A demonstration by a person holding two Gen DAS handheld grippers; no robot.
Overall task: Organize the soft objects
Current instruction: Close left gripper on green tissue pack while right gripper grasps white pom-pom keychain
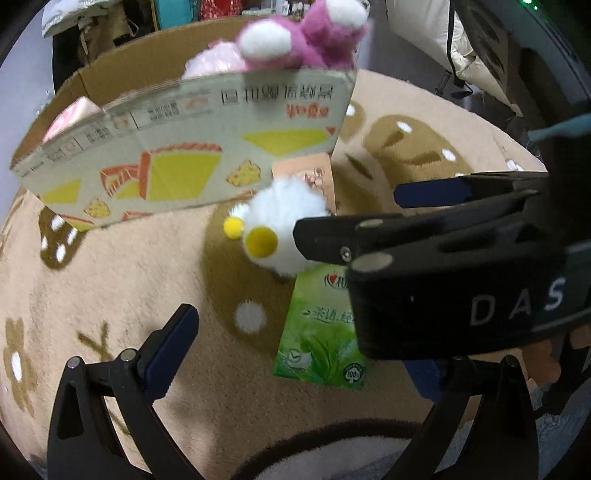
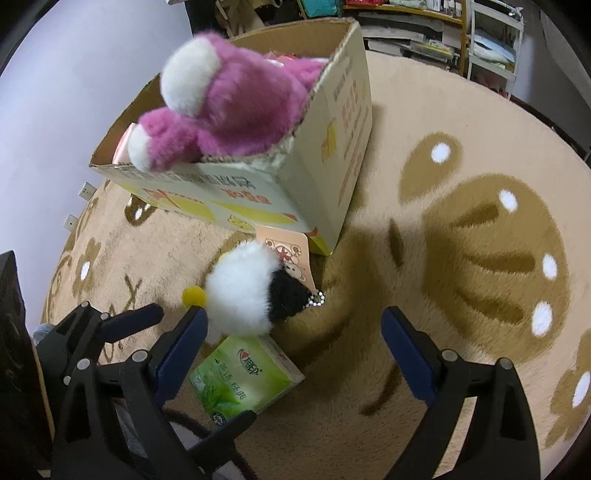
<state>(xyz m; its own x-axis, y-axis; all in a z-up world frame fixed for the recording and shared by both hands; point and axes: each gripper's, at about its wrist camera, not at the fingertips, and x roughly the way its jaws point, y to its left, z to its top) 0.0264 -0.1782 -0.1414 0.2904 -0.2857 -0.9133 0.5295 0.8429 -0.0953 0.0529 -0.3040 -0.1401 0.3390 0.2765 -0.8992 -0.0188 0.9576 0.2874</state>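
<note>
A cardboard box [image 1: 177,155] [image 2: 321,177] stands on the rug. A pink plush bear [image 2: 229,110] [image 1: 306,33] lies over the box's rim, blurred. A white and black plush penguin [image 2: 251,291] [image 1: 284,225] with yellow feet lies on the rug by the box, beside a green tissue pack [image 2: 243,380] [image 1: 317,332]. My right gripper [image 2: 291,350] is open and empty, just short of the penguin. My left gripper [image 1: 295,354] is open and empty; its right finger is hidden behind the right gripper, which crosses the left wrist view [image 1: 424,236].
A beige round rug [image 2: 461,240] with brown patterns covers the floor. An orange hang tag [image 2: 291,251] is attached to the penguin. Other pink soft things [image 1: 218,59] lie inside the box. Shelves [image 2: 480,33] stand at the back right.
</note>
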